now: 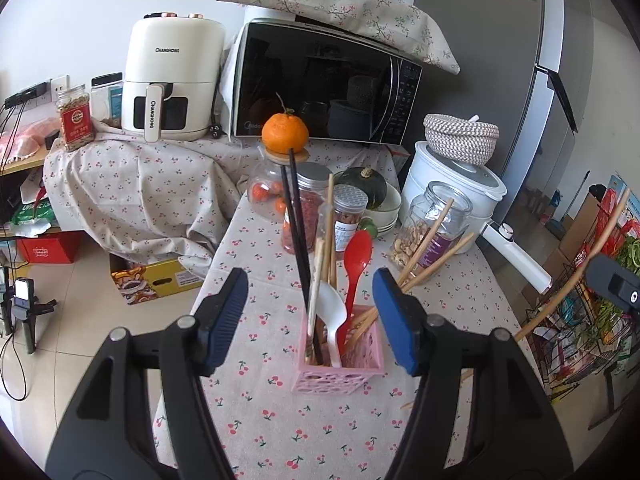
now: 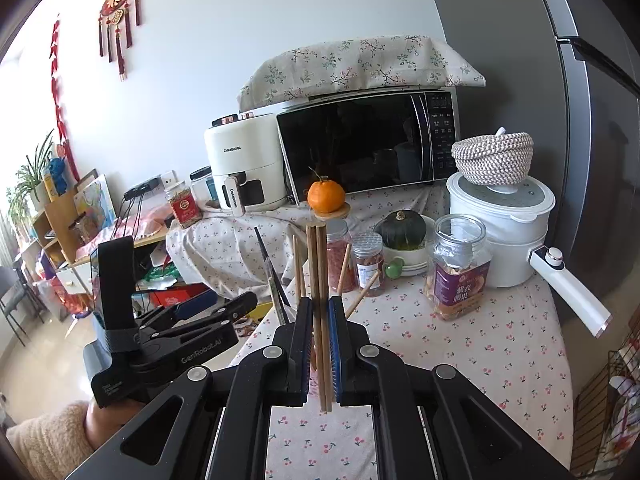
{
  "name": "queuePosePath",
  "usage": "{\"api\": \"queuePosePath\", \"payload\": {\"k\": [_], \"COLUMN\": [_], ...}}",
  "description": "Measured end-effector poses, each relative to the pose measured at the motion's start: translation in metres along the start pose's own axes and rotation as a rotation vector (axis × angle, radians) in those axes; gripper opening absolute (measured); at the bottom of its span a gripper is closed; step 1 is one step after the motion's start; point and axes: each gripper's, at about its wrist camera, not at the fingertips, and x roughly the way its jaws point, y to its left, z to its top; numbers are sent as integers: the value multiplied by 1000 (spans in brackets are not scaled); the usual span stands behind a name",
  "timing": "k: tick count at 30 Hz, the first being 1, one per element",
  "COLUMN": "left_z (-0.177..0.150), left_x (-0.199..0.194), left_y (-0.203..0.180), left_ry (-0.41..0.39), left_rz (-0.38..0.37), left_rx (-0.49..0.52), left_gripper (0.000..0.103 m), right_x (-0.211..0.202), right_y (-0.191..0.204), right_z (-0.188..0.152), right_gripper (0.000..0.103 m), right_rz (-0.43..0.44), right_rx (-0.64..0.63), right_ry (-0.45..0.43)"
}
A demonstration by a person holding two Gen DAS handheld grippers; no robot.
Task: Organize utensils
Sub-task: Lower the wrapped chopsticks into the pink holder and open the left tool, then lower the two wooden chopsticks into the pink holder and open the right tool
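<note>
The left gripper (image 1: pixel 306 312) hangs wide open over the table, its blue pads on each side of the pink holder (image 1: pixel 340 360), which holds black chopsticks (image 1: pixel 298 240), a white spoon (image 1: pixel 332 320) and a red spoon (image 1: pixel 356 268). The right wrist view hides the holder: there the right gripper (image 2: pixel 320 340) is closed on upright wooden chopsticks (image 2: pixel 318 280), with the left gripper to its left.

utensil holder (image 1: pixel 338 372): pink perforated plastic | spoons beside its chopsticks: red spoon (image 1: pixel 357 264) glossy plastic, white spoon (image 1: pixel 330 312) smooth plastic | chopsticks (image 2: pixel 320 312): bare matt wood | tablecloth (image 1: pixel 320 432): matt cherry-print cloth | microwave (image 2: pixel 368 144) behind holder: glossy black door | basket (image 2: pixel 493 157): rough woven rope
</note>
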Motion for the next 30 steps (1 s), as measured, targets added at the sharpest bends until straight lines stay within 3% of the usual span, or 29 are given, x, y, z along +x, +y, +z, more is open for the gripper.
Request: {"api": "queuePosePath", "payload": {"k": [6,13,22,27,30], "left_z": [-12,-26,-28,-31,-34], "left_x": [0,1,3,2,0], "left_y": [27,42,37,29,22], "left_ry": [96,163,183,195,203], "left_rz": [18,25,18,15,27], "left_rx": [-50,-38,-17,6,17], "left_gripper": [70,71,74,78,80], "right_x": [10,39,84,69,52], "right_y": [13,15,3,-2,-7], "right_z": [24,36,25,24,20], "right_gripper": [8,8,10,36,42], "right_rz": [-5,-29,-40,-16,-11], "right_rx": [-2,23,91,115,123], "right_ry": [-18,-16,97,74,69]}}
